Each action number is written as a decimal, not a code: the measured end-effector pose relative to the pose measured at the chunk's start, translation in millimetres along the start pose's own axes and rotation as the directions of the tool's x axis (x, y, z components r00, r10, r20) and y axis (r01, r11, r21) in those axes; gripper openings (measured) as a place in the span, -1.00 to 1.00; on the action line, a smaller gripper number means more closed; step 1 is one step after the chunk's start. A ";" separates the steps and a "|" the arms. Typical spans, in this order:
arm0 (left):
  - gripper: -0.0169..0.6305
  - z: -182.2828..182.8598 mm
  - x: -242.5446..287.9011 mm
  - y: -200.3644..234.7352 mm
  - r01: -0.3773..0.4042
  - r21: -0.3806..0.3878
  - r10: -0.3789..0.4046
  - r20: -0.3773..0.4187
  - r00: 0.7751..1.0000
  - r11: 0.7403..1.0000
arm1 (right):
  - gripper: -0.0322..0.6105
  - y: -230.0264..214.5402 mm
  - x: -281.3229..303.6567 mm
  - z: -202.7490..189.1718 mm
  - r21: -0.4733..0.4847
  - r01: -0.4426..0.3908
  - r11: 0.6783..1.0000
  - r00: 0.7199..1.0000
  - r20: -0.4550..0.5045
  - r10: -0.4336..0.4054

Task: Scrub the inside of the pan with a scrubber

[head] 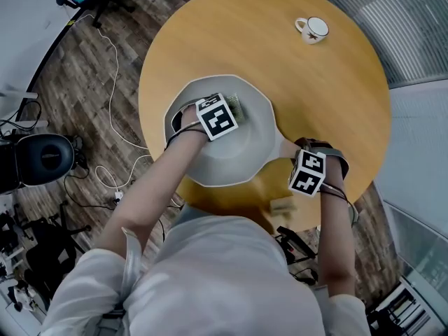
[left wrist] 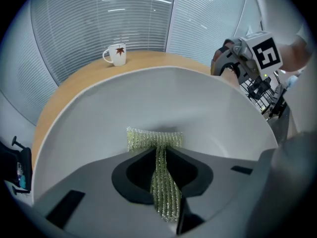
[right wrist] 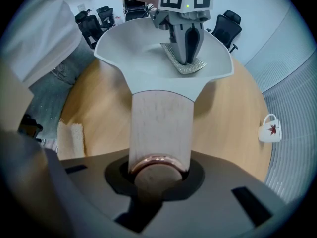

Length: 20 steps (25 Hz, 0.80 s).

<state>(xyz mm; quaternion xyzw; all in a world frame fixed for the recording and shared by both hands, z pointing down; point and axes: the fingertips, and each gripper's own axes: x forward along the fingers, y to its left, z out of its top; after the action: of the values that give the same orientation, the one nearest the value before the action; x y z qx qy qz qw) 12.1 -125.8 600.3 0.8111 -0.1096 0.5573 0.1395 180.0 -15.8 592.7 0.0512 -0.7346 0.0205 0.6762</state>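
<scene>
Grey and shallow, the wide pale pan (head: 241, 156) sits near the middle of the round wooden table (head: 336, 89), its light wood handle (right wrist: 161, 128) with a copper ring at the end pointing toward the near right edge. A flat yellow-green mesh scrubber (left wrist: 153, 139) lies against the inner floor of the pan on its far side. The left gripper (left wrist: 161, 152) has its jaws closed on the scrubber, a strip of mesh pinched between the pads and the rest fanning out past the tips onto the pan's surface. The left forearm reaches out from the near left over the near rim, sleeve pushed up, and the gripper tilts steeply down into the bowl. The right gripper (right wrist: 157, 165) points straight down at the near right, jaws clamped around the end of the handle just at the copper ring. The right forearm runs along the table's near right edge with the wrist bent over the handle. A white mug (head: 312, 28) with a red leaf print stands well apart at the far right of the table. A small beige pad (head: 282, 205) lies on the table at the near edge, beside the handle.
</scene>
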 end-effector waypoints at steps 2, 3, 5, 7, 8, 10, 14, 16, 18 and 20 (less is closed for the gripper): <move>-0.72 4.6 0.5 -1.6 0.004 0.007 -0.004 0.012 1.000 1.000 | -0.68 4.5 1.9 1.1 0.017 -0.012 1.000 1.000 0.012 0.011; -0.72 7.4 1.3 -3.2 0.004 0.017 -0.004 0.014 1.000 1.000 | -0.68 6.0 2.0 1.4 0.023 -0.014 1.000 1.000 0.016 0.014; -0.72 13.2 3.9 -9.0 0.010 0.039 -0.010 0.017 1.000 0.999 | -0.68 8.1 1.1 2.4 0.034 -0.019 0.999 1.000 0.021 0.019; -0.73 17.8 6.7 -17.7 0.021 0.060 -0.022 0.017 1.000 0.998 | -0.68 8.4 0.9 2.7 0.032 -0.015 0.999 1.000 0.015 0.015; -0.73 19.7 8.0 -22.0 0.026 0.069 -0.027 0.016 0.999 0.997 | -0.68 7.6 1.3 1.8 0.028 -0.011 1.000 1.000 0.010 0.010; -0.73 23.5 10.3 -28.7 0.035 0.083 -0.037 0.017 0.999 0.996 | -0.68 5.1 2.3 -1.1 0.021 -0.001 1.000 1.000 0.003 0.001; -0.73 26.8 13.1 -38.7 0.070 0.100 -0.074 0.032 0.997 0.993 | -0.68 2.5 2.7 -3.9 0.014 0.006 1.000 1.000 -0.005 -0.006; -0.73 26.2 13.8 -43.1 0.094 0.103 -0.098 0.037 0.995 0.990 | -0.68 0.9 2.7 -3.5 0.010 0.010 1.000 1.000 -0.008 -0.010; -0.73 25.5 13.9 -48.3 0.115 0.106 -0.120 0.041 0.992 0.988 | -0.68 -0.3 2.2 -3.2 0.006 0.013 1.000 1.000 -0.011 -0.013; -0.73 25.1 14.3 -55.0 0.140 0.113 -0.146 0.044 0.988 0.984 | -0.68 -1.4 2.3 -3.9 0.003 0.015 1.000 1.000 -0.012 -0.015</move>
<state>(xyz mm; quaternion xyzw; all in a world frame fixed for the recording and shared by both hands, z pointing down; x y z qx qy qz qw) 57.4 -83.3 599.4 0.8376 -0.0240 0.5296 0.1315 183.8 -16.9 595.2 0.0578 -0.7302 0.0169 0.6806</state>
